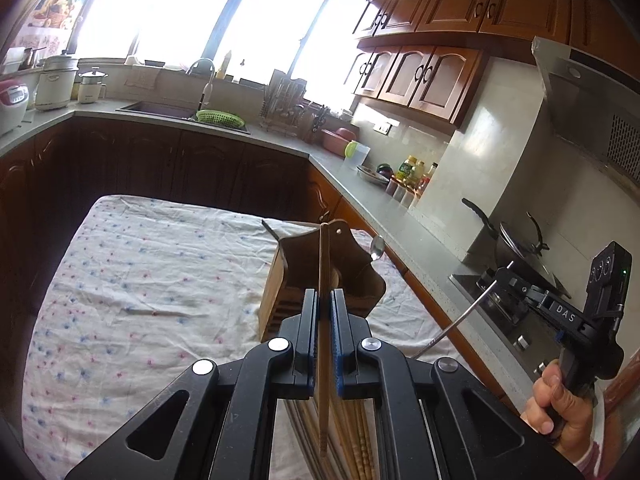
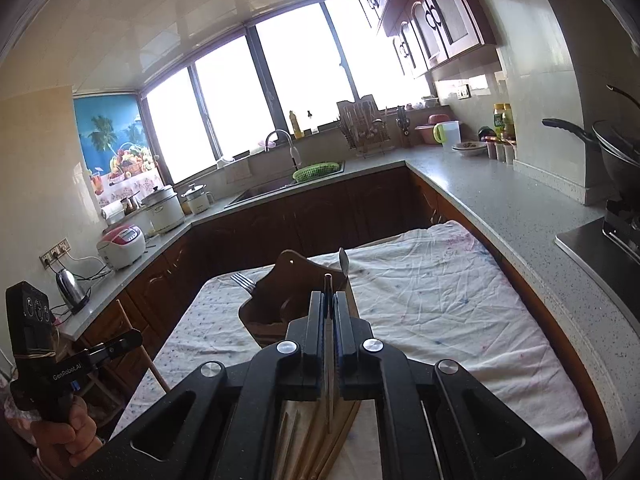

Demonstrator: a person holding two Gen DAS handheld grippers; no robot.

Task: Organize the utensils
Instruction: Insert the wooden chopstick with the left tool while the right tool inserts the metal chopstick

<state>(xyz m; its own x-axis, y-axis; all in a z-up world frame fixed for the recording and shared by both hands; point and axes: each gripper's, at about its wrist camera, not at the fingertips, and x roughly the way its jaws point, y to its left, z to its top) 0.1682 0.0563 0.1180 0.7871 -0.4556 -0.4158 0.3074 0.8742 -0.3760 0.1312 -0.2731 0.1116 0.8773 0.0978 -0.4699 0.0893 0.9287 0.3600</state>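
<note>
Left tongs (image 1: 325, 300) clenched on wooden chopstick (image 1: 324, 256), right tongs (image 2: 329, 304) clenched on metal utensil (image 2: 328, 344), wooden holder (image 1: 320, 280) just beyond.

The worktop's flowered cloth (image 1: 132, 280) lies bare to the left of the wooden utensil holder (image 1: 320, 280) and beyond it, giving open passage. The holder stands straight ahead, a spoon (image 1: 377, 249) poking from its right side. Dark cabinets (image 1: 192, 168) close the far edge; the counter (image 1: 404, 232) hems the right.
</note>
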